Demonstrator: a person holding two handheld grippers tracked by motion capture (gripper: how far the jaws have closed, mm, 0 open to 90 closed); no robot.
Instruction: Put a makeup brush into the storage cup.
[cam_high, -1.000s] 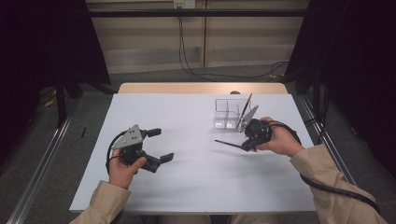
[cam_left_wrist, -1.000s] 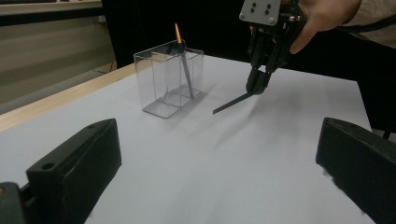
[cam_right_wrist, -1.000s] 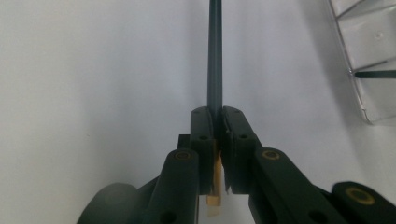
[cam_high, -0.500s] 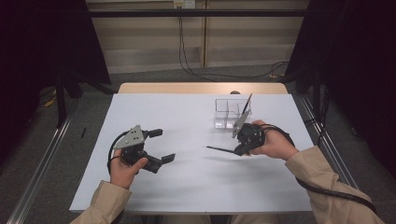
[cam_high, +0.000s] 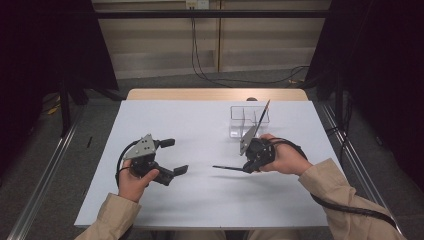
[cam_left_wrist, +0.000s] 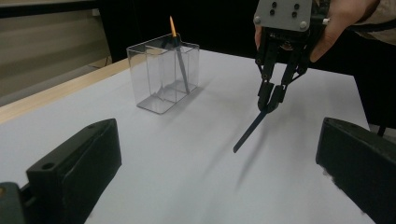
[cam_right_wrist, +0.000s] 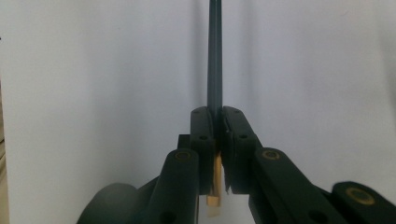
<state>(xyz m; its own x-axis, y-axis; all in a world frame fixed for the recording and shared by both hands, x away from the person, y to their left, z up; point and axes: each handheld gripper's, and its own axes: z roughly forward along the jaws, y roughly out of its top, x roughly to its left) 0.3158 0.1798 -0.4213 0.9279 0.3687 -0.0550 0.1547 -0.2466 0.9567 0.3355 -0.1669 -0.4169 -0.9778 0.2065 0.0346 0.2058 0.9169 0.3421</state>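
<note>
1. On the white table (cam_high: 200, 200), near its far right part, a clear plastic box (cam_high: 242, 121) stands with one dark pencil (cam_left_wrist: 180, 70) leaning inside
2. Left gripper (cam_high: 170, 156) rests low over the table, jaws wide apart, nothing between them
3. Right gripper (cam_high: 246, 167) has its jaws closed tight on a dark pencil (cam_high: 227, 168), near the box
4. This pencil points out level over the table, toward the left gripper
</note>
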